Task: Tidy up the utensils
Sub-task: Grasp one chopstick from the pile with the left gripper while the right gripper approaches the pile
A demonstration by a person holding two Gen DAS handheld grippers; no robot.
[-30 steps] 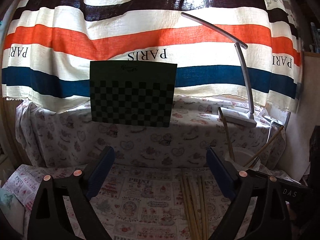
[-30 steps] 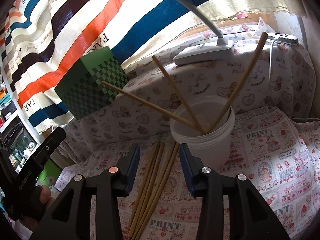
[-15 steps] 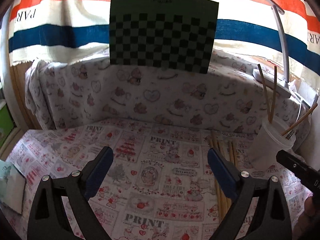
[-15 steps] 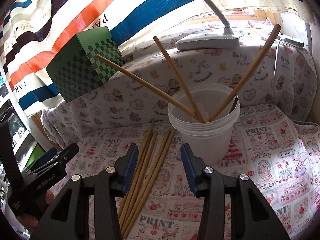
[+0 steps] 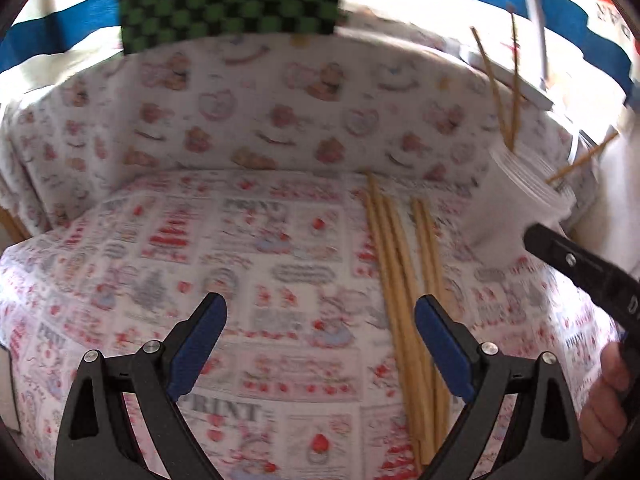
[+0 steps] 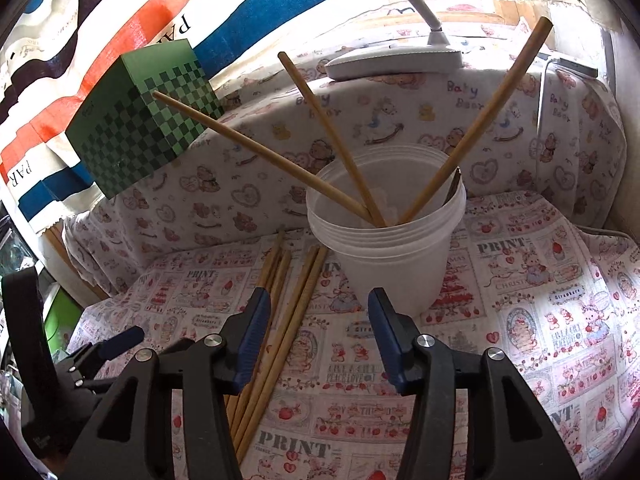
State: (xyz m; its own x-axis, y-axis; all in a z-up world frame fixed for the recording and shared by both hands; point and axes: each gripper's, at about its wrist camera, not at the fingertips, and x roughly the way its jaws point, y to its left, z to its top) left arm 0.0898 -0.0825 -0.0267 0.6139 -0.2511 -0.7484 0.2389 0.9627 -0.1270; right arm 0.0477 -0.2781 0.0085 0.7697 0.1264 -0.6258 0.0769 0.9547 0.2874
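Observation:
Several wooden chopsticks (image 5: 404,280) lie side by side on the printed cloth; they also show in the right wrist view (image 6: 280,320). A translucent white cup (image 6: 394,256) stands upright to their right and holds three chopsticks (image 6: 332,136) leaning outward; the cup also shows in the left wrist view (image 5: 516,208). My left gripper (image 5: 320,340) is open and empty above the cloth, just left of the loose chopsticks. My right gripper (image 6: 316,332) is open and empty, in front of the cup, over the chopsticks' right edge.
A green checkered box (image 6: 136,120) sits on the raised ledge at the back left. A white desk lamp (image 6: 396,60) stands on the ledge behind the cup. A striped cloth (image 6: 120,20) hangs behind. The printed tablecloth (image 6: 540,340) covers the table.
My left gripper has tilted down and moved closer to the table, bringing the loose chopsticks into fuller view. My right gripper has moved slightly closer to the cup. Both stay open.

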